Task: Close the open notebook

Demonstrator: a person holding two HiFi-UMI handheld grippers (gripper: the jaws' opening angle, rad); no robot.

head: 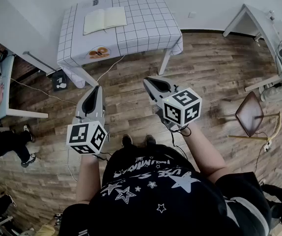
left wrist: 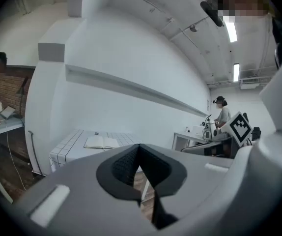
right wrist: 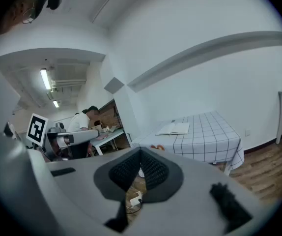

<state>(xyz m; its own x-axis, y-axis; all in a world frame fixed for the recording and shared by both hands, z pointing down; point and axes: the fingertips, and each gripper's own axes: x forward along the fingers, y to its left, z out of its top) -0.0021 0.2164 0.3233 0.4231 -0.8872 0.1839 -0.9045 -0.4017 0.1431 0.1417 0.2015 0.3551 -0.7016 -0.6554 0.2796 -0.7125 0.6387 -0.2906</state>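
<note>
Item: notebook [head: 105,19], open, lying flat toward the counter's [head: 146,28] far-left corner. Orange object [head: 99,53], perhaps a dish, at near-left corner. Left claw [head: 98,88] and right claw [head: 147,81]: both closed, empty, well apart from counter.

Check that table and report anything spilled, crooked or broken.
Nothing stands out. The notebook lies open and flat on the checked tablecloth, roughly square with its grid lines. Nothing looks spilled or damaged around it.
</note>
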